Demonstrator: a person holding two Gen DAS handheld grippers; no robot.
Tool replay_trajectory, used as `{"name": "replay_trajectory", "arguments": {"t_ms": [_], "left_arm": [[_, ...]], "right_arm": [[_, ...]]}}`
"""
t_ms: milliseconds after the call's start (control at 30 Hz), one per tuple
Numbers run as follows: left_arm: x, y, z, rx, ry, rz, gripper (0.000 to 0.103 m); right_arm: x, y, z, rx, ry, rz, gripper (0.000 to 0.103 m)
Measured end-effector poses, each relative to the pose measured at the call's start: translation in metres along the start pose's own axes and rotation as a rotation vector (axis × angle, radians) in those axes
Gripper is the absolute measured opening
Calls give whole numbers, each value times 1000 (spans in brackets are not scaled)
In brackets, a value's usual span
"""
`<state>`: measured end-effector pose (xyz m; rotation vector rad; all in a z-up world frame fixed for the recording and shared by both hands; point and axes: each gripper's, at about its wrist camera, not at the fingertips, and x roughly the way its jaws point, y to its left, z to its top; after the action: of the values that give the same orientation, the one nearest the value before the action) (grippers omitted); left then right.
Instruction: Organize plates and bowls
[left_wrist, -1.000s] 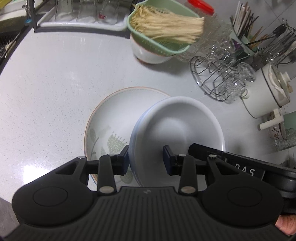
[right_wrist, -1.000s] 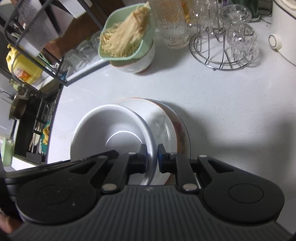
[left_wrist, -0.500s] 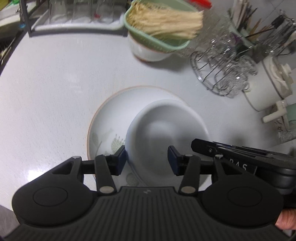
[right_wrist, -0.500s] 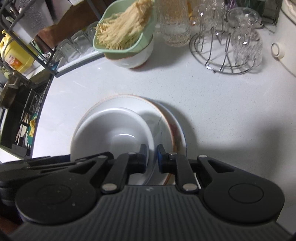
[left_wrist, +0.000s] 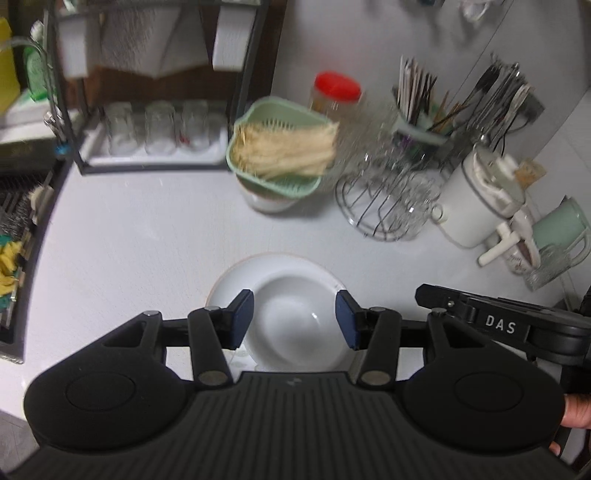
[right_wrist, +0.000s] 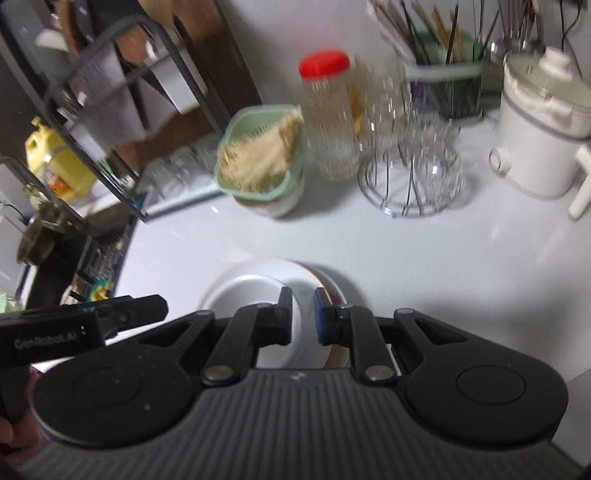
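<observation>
A white bowl (left_wrist: 295, 317) sits inside a wider plate with a thin orange rim (left_wrist: 229, 280) on the white counter. My left gripper (left_wrist: 293, 295) hangs above the bowl, open, its blue pads wide apart and touching nothing. The right wrist view shows the same bowl (right_wrist: 243, 295) and plate (right_wrist: 334, 290) below my right gripper (right_wrist: 303, 295). That gripper is shut to a narrow slit with nothing pressed between its pads. In the left view the right gripper's tip (left_wrist: 424, 295) is to the right of the stack, clear of it.
At the back stand a green strainer of pale strands on a white bowl (left_wrist: 280, 155), a red-lidded jar (left_wrist: 336, 92), a wire glass rack (left_wrist: 388, 206), a utensil holder (left_wrist: 421, 122), a white pot (left_wrist: 476, 199) and a green mug (left_wrist: 557, 229). A black shelf with glasses (left_wrist: 159, 129) and the counter's edge (left_wrist: 33, 236) lie left.
Both grippers have risen away from the bowl. The left jaws opened off its rim and the right jaws came off it. The bowl now lies level in the plate.
</observation>
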<state>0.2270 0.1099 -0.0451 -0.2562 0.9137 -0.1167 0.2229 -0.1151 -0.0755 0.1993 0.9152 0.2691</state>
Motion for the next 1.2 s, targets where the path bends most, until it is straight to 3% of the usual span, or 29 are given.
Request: {"name": "replay_trajectory", "arguments": {"t_ms": [333,533,600,633,667,733,867,1200], "left_arm": [[-112,-58,-64,14,-189,69,55],[-146,-82,-119,-31,-208,105,57],[-152,-88,-136,-45,-201,125,64],[-155,-90,-144,-51,-197,132,66],[-158,-93,-152,-49,-201,142,71],[-162,-100,-166,-27,-204,198,82],[-170,-108,-188,-5,-209,245,93],[-179,-84,-211,-70,-213,232,97]], "right_arm": [[-100,-8,-32,-78,-150,92,16],[-144,-24,-66,-120,-190,118,16],[-155,-29,-77,-135,-195,125,23],[-160,-31,-83,-145,-199,128,39],[-164,-32,-88,-155,-206,131,62],[-168,-37,-99,-175,-220,129,87],[-169,-44,-116,-203,-207,115,85],[-180,-38,-145,-209,-211,89,85]]}}
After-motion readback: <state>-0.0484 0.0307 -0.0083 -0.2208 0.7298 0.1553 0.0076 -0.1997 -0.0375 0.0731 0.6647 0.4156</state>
